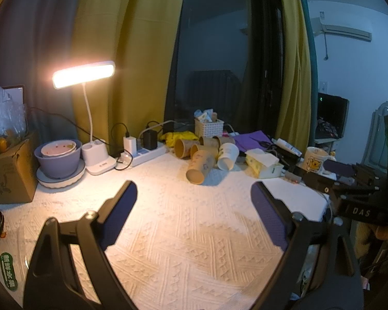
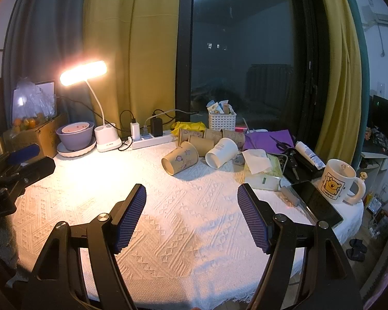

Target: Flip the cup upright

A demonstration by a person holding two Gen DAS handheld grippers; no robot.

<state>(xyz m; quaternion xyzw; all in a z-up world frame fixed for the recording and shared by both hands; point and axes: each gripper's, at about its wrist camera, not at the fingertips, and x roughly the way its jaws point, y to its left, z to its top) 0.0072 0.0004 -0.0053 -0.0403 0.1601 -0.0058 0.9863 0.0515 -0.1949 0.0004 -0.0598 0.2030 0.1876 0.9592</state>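
Several paper cups lie on their sides in a pile at the back of the white tablecloth. The nearest is a brown printed cup (image 1: 201, 166) (image 2: 179, 160), mouth toward me. A white paper cup (image 1: 227, 155) (image 2: 221, 152) lies beside it on the right. My left gripper (image 1: 194, 188) is open and empty above the cloth, well short of the cups. My right gripper (image 2: 191, 193) is open and empty, also short of the cups. The left gripper's body shows at the left edge of the right wrist view (image 2: 18, 170).
A lit desk lamp (image 2: 84, 72), a purple bowl on a plate (image 2: 75, 134) and a power strip (image 2: 152, 139) stand at the back left. A tissue pack (image 2: 262, 173), phone (image 2: 315, 204), bear mug (image 2: 340, 184) and white basket (image 2: 222, 120) are on the right.
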